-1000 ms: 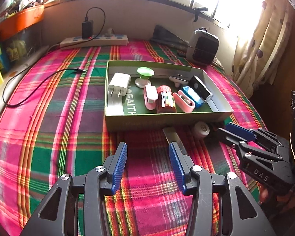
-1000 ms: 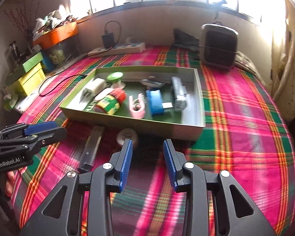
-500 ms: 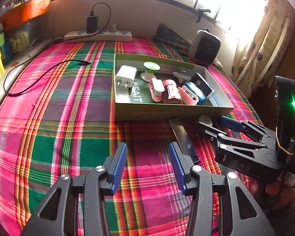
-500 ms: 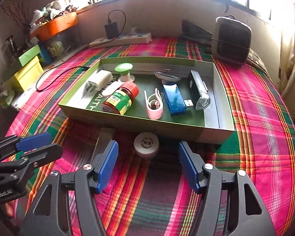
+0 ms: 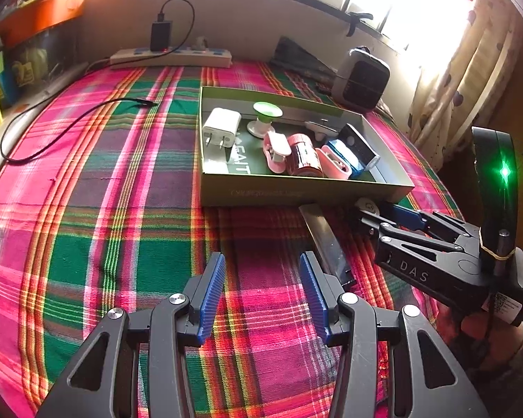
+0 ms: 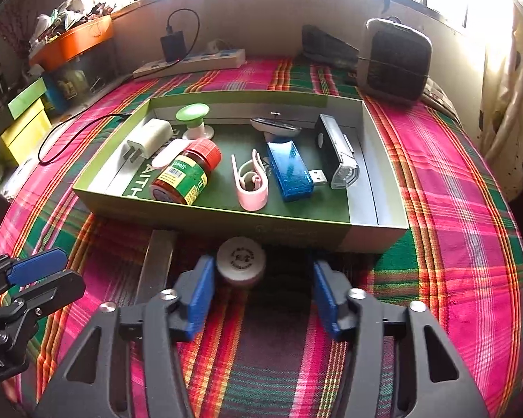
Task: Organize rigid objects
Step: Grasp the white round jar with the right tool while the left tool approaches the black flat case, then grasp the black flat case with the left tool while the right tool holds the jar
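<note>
**Round tin sits between the right jaws, beside the box**

Plaid cloth covers the surface, pink and green under a bright window. Up front, the right gripper hovers low by the green box, its jaws just been closing in but not touching on both sides: the small round tin lies between them, hard against the left pad, clear gap on the right. It lies flat, lid up, just outside the box's near wall. Beside it a dark flat bar runs lengthways away from the box. Left gripper hangs with jaws apart, nothing between them.
</note>
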The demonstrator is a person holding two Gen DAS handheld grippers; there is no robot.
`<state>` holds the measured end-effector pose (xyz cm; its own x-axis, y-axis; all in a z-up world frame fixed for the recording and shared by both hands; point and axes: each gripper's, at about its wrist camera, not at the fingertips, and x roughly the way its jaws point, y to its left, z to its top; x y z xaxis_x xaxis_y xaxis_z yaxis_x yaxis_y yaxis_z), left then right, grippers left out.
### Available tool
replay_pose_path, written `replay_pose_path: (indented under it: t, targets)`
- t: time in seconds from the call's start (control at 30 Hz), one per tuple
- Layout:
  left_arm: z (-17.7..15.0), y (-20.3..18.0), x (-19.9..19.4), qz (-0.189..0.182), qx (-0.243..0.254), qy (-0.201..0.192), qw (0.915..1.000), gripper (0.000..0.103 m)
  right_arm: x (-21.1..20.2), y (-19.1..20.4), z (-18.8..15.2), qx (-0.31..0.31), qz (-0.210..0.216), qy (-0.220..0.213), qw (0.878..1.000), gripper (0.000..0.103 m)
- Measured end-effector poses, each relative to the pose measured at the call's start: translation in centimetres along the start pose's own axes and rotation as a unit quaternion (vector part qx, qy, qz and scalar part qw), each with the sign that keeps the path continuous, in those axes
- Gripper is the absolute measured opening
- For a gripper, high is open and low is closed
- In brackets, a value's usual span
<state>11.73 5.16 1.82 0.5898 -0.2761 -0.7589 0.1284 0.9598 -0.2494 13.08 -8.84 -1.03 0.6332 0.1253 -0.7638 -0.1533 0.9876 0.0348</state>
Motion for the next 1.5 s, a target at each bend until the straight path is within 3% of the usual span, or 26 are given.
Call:
replay_pose_path:
  t: [0.23,0.93,1.37,1.5]
  targets:
    - [0.0,-0.5,0.3,0.008,0.004,0.006,0.9999,0.044,-0.2,-0.2,-0.3,-0.004,-0.001,-0.005,1.0,0.029]
    - [1.2,-5.2,3.1,0.023,0.033,0.039,0.9985,0.044,-2.8,-2.9,-1.3,-0.009,0.03,-0.036,0.999,0.029]
    - [1.5,-6.4,4.3,0.079,0.067,0.033,0.9941,0.044,-3.0,-3.8,-1.5,-0.004,0.046,-0.042,0.998,0.029]
    - [1.5,-6.0,4.2,0.095,0.073,0.027,0.9924,0.037,-2.9,-3.9,-1.6,-0.002,0.048,-0.04,0.998,0.029]
